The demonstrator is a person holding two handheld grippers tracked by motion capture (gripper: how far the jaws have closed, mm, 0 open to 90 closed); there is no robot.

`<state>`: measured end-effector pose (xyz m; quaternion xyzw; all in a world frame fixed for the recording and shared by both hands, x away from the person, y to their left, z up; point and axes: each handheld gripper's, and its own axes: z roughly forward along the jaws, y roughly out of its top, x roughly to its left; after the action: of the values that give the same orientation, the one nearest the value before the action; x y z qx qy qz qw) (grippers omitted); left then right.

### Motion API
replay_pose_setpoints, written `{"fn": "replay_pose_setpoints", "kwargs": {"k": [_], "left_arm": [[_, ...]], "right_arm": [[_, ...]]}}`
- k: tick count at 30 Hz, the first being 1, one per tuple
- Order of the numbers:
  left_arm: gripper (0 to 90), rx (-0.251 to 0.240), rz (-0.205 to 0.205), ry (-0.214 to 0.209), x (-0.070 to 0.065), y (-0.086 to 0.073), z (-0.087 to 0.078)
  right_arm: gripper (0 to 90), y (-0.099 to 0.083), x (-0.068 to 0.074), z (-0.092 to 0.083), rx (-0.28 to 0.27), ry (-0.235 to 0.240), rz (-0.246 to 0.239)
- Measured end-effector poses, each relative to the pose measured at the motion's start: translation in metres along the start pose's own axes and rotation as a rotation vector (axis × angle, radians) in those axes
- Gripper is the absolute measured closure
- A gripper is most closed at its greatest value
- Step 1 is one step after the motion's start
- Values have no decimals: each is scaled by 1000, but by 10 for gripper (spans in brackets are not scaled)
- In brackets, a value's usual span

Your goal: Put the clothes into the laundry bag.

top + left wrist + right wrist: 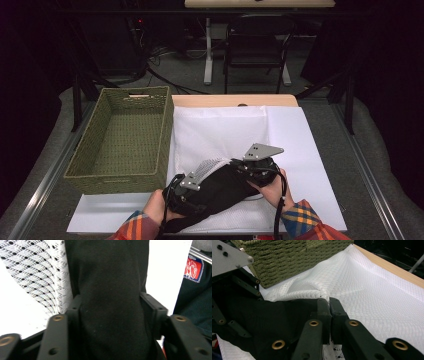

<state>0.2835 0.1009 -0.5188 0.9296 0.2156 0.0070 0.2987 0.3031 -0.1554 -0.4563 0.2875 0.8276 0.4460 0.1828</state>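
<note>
Stuffing that black garment [220, 190] into the white mesh bag [220, 132] at the table's near edge goes smoother if you keep the left tongs [110, 315] clamped on the garment and the right tongs [329, 306] pinched shut on the mesh, holding its mouth taut.

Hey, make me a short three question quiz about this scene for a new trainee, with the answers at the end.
1. True or false: the green woven basket has clothes in it.
2. What does the left gripper have between its jaws: A the black garment, B the basket's rim, C a cable?
3. What does the right gripper pinch?

Key
1. False; the basket is empty.
2. A; the black garment runs between the two jaws.
3. The edge of the white mesh fabric, with the jaws closed together on it.
</note>
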Motion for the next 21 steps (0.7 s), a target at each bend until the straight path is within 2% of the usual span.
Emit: {"fn": "replay_pose_setpoints", "kwargs": {"k": [2,5,13,19,20,21], "left_arm": [[519,-21,-12,-12,0,-1,0],[561,-29,-14,-18,0,0,-1],[585,-66,-49,-19,-5,4,-7],[587,-100,-135,-26,-4,6,-10],[587,-100,-135,-26,-4,6,-10],[586,-118,-177,-29,-3,6,-11]], "right_arm": [[885,0,0,0,0,-1,1],[884,0,0,-1,-3,0,3],[885,1,-1,-2,-9,-1,7],[885,1,-1,-2,-11,-4,10],[885,0,-1,-2,-10,-3,9],[885,1,-1,-2,-10,-3,8]]}}
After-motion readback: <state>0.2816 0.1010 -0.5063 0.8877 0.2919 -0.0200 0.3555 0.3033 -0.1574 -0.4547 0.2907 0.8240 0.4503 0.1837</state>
